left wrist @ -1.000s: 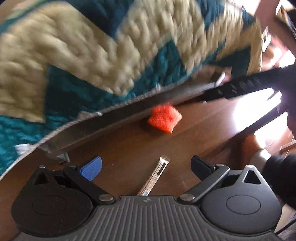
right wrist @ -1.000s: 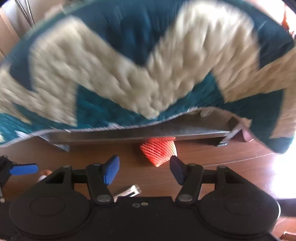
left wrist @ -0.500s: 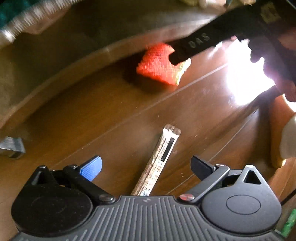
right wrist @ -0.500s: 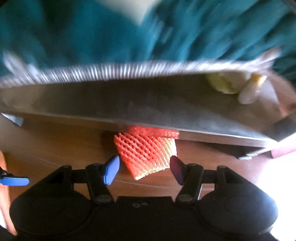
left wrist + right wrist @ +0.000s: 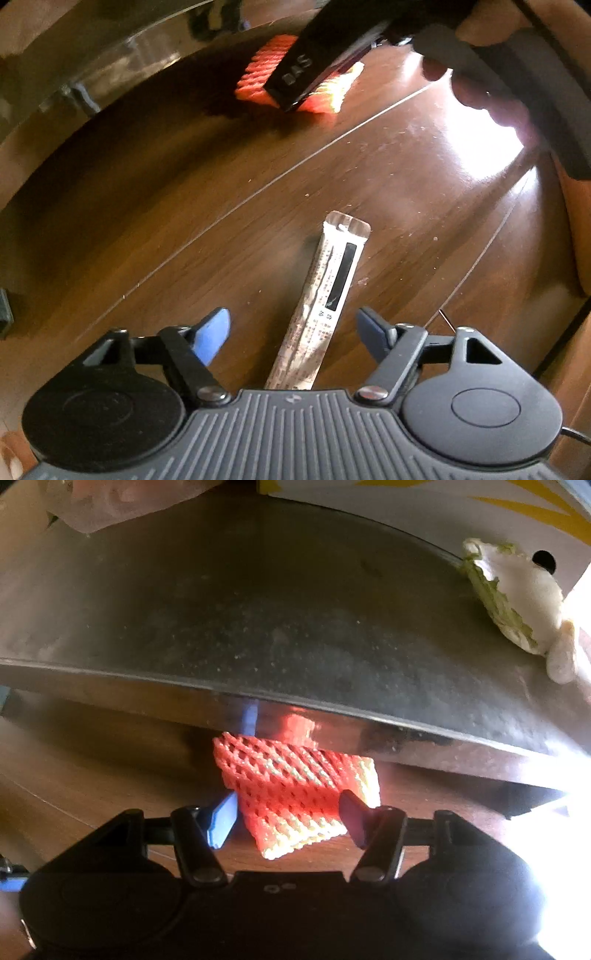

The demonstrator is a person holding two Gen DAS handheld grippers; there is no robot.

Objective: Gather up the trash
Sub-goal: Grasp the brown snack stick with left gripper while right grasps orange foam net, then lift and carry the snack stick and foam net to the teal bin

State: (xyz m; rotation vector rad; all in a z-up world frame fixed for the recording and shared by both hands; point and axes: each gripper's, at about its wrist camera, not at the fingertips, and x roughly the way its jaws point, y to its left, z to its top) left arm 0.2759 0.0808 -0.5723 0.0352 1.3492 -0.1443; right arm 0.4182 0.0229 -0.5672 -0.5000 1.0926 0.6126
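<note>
My left gripper (image 5: 293, 334) points steeply down at the dark brown wooden floor (image 5: 184, 229). Its jaws are closing. The long, narrow, silver printed sachet wrapper (image 5: 323, 310) lies flat on the floor between the fingers (image 5: 212, 336), running from the lower centre of the frame toward the middle. A clear gap shows on both sides of the wrapper; neither finger touches it.

My right gripper (image 5: 288, 818) also points down. Its jaws are closing slightly. The red and pale yellow foam mesh fruit sleeve (image 5: 295, 790) lies on the floor in the centre of the right wrist frame, between the fingers (image 5: 223, 821). The blue finger sits just beside its left edge and the dark finger overlaps its right edge; I cannot tell whether either one presses on it.

The sleeve rests against the front edge of a low, dark, glossy shelf (image 5: 277, 627). In the left wrist frame, the same sleeve (image 5: 258, 74) shows at upper centre, partly covered by the right gripper's black body. A pale crumpled scrap (image 5: 517, 598) lies on the shelf at the upper right.
</note>
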